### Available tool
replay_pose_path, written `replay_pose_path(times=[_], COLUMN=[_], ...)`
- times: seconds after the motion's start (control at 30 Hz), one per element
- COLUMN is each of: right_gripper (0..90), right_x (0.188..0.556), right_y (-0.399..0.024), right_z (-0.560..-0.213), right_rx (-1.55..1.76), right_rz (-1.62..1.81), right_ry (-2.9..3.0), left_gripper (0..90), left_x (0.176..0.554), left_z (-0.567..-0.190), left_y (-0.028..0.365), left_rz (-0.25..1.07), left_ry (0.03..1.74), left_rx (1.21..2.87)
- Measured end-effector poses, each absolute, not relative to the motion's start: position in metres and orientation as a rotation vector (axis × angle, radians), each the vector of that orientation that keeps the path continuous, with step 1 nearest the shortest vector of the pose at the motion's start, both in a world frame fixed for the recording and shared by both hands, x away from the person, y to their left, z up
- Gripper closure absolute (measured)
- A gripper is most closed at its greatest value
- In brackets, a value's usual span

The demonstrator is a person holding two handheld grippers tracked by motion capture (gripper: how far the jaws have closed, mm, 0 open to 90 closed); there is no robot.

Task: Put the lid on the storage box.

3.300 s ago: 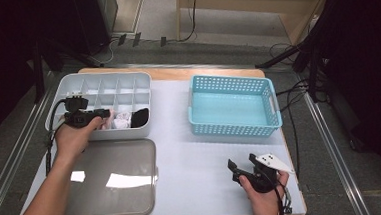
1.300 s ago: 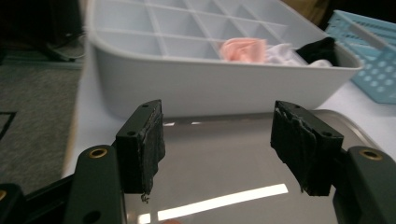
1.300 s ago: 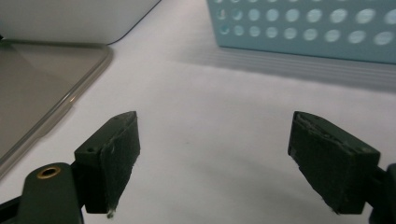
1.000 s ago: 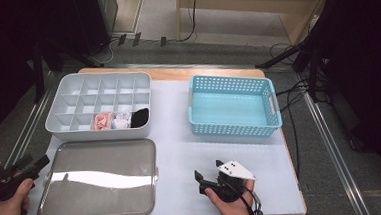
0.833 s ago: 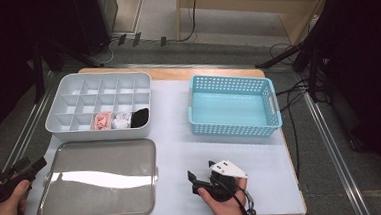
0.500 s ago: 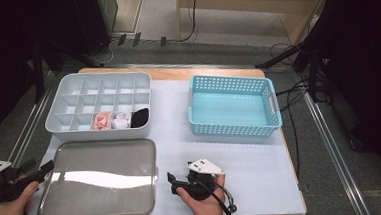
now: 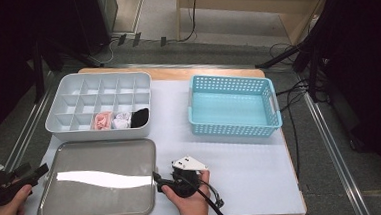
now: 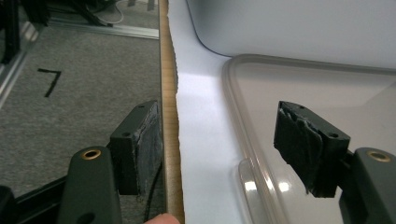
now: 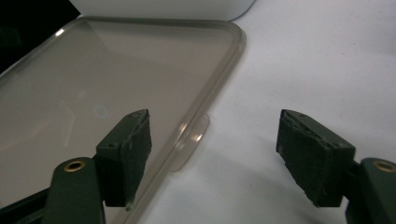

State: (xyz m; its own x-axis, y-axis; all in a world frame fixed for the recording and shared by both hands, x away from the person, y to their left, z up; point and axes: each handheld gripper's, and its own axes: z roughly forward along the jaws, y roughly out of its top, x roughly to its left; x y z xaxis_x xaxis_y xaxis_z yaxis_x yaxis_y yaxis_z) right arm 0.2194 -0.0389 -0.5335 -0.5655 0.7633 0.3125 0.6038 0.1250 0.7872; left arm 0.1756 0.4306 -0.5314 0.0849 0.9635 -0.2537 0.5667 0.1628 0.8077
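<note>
Clear lid lying flat on the near left of the bench, just in front of the grey divided box, its left rim close to the bench's left edge. Left hand-held gripper at the lid's left rim, jaws open: in the left gripper view one pad hangs outside the bench edge over the floor, the other pad stands above the lid's surface, and the rim with its small tab lies in the gap between them, untouched. Right hand-held gripper at the lid's right rim, jaws open and just now closing a little; in the right gripper view one pad sits over the lid, the other over bare bench, with the rim and its pull tab between them and no pad pressing on it. Both hands come in from the near edge. The box holds pink, white and black items in its front row. Blue basket well apart on the far right. Open bench lies between lid and basket and along the near right; on the left there is little margin before the drop to the floor
</note>
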Motion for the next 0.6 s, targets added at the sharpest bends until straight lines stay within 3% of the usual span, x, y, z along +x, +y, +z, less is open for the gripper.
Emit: replay_pose_path(times=[0.33, 0.6], right_gripper=[44.8, 53.2], right_x=[0.223, 0.220], right_y=[-0.041, -0.035], right_z=[-0.536, -0.538], right_rx=[1.481, 1.502], right_rz=[1.515, 1.495], right_ry=[2.177, 2.230], left_gripper=[35.7, 37.3], left_x=[0.174, 0.168], left_z=[-0.533, -0.534], left_y=[0.430, 0.411], left_rz=[0.519, 0.494], left_ry=[1.596, 1.612], left_rx=[1.525, 1.568])
